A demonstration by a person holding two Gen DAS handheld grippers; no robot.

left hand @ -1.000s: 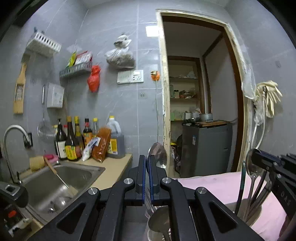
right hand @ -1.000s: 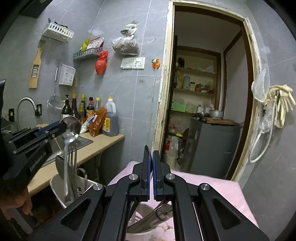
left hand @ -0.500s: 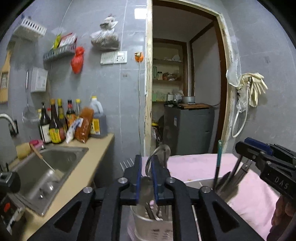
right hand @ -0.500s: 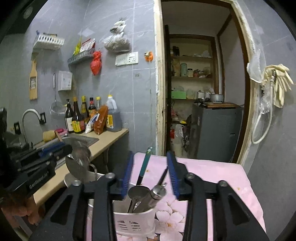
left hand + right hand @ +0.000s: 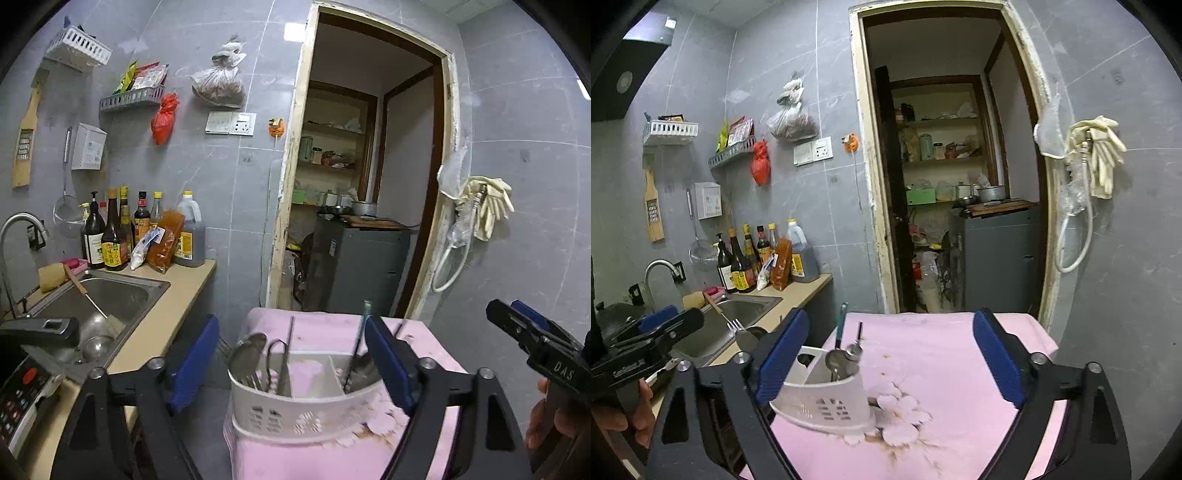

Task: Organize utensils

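On the pink cloth point(image 5: 945, 354), near its left edge, sits a white utensil basket point(image 5: 827, 404). Spoons and forks point(image 5: 255, 363) stand in its left part. A green-handled tool point(image 5: 841, 325) and a metal piece point(image 5: 853, 352) stand in its right part; I think one of these is a spoon, but it is hard to tell. Both tongs have just been opening. The left gripper point(image 5: 291, 360) has its blue pads wide apart with nothing squeezed between them. The right gripper point(image 5: 894, 360) is wide apart too, holding nothing. Past the cloth's left edge is the counter point(image 5: 173, 306) with a sink point(image 5: 110, 295) and bottles point(image 5: 110, 236).
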